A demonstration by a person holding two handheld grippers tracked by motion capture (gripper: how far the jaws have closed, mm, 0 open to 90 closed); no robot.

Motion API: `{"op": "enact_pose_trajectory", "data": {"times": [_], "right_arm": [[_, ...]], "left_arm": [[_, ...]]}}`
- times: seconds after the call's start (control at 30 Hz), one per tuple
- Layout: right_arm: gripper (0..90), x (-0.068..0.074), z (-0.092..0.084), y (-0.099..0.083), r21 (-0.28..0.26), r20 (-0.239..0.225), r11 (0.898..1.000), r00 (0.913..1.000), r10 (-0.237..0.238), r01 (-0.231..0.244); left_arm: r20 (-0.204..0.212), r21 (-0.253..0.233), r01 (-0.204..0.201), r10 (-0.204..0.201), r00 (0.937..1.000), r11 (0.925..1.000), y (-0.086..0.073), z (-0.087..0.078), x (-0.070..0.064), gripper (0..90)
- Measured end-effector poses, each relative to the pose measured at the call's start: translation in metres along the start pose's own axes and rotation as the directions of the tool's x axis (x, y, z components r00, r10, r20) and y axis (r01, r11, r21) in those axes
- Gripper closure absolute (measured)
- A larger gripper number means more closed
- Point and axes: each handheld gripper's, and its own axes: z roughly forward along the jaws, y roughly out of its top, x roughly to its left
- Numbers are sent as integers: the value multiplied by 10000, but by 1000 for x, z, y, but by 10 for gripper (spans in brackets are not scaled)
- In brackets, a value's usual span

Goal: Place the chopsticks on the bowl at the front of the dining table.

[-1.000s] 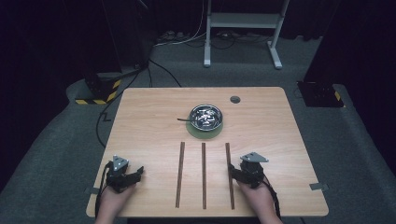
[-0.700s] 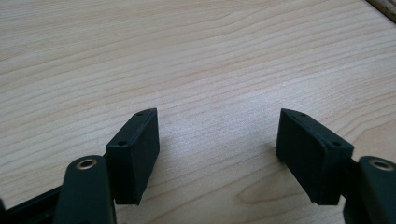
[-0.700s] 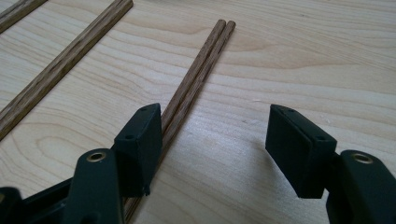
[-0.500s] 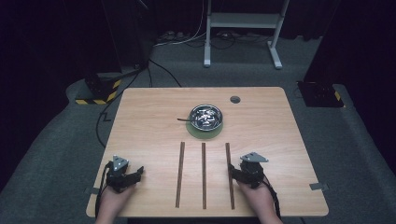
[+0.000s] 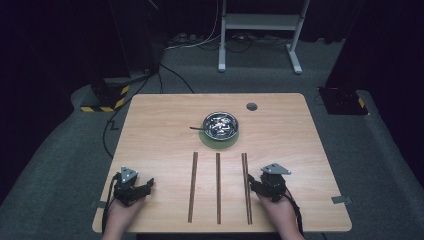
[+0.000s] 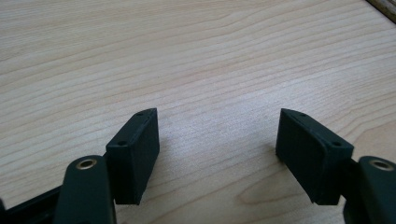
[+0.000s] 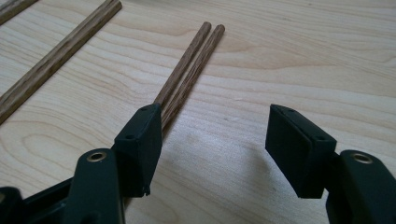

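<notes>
Left gripper and right gripper, jaws apart, one in each hand.

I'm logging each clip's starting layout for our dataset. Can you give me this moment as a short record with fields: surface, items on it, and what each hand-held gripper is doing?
surface: wooden table
bowl: metal bowl on a green mat, far centre
sticks: left stick, middle stick and a touching pair lying parallel on the table
other: small dark disc near the far edge
left hand-held gripper: open, over bare wood, holds nothing
right hand-held gripper: open, holds nothing; the pair of sticks runs past one jaw
</notes>
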Motion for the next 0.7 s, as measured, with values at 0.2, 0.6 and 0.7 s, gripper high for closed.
{"op": "enact_pose_trajectory", "data": {"times": [0.2,0.6,0.7], "right_arm": [[365,5,2,0,69,-117,9999,9999,-73,74],[369,3,3,-1,207,-105,9997,9999,-105,108],[370,-3,1,-3,182,81,9998,10000,-1,0]], "left_arm": [[-1,4,-4,4,10000,10000,0,0,0,303],[-17,18,0,0,10000,10000,0,0,0,302],[-16,24,-42,42,10000,10000,0,0,0,304]]}}
